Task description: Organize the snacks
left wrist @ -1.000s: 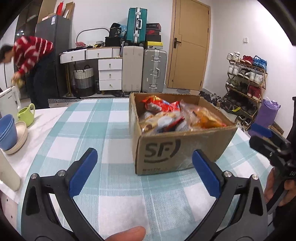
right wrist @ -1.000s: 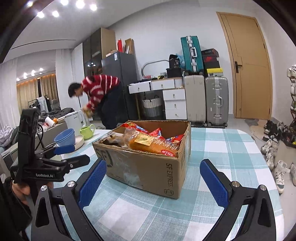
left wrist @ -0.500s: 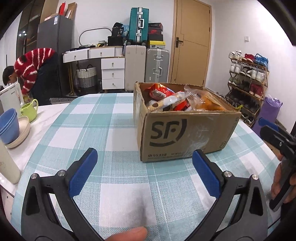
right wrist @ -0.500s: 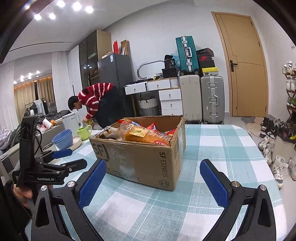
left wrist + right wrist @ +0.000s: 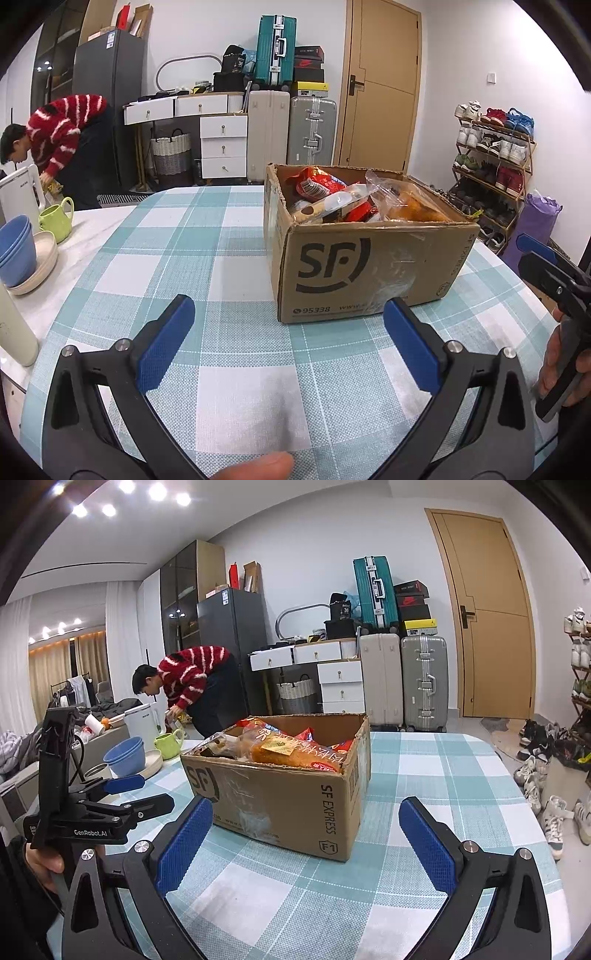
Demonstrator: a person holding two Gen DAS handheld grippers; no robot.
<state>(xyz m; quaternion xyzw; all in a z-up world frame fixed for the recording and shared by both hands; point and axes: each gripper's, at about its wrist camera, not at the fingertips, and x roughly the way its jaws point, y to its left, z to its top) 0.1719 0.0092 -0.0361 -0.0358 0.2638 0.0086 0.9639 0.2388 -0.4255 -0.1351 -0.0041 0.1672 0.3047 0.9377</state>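
Two claws hang spread wide over the checked tabletop (image 5: 229,236), and neither holds anything: my left claw (image 5: 288,328) sits low in front of the cardboard box (image 5: 369,273), and my right claw (image 5: 306,834) faces the same box from its other corner. From the right wrist view I can also see the left claw's side, held in a hand (image 5: 40,864). The snacks (image 5: 354,199) all lie inside the box, heaped to the rim: a red packet (image 5: 314,184) toward the back, a clear bag with orange pieces (image 5: 284,753) on top, other wrappers half buried beneath. Nothing edible lies out on the cloth that I can see.

That layout fits two readings. Either the packets are waiting to be lifted out and sorted, or they have been gathered into the box as their tidy home; I cannot settle which from here. If more handling follows, I judge the crinkly bags need a gentle pinch at an edge, since they will slip and crush easily. Blue bowls (image 5: 14,247) and a green mug (image 5: 57,221) stand well off to the left.
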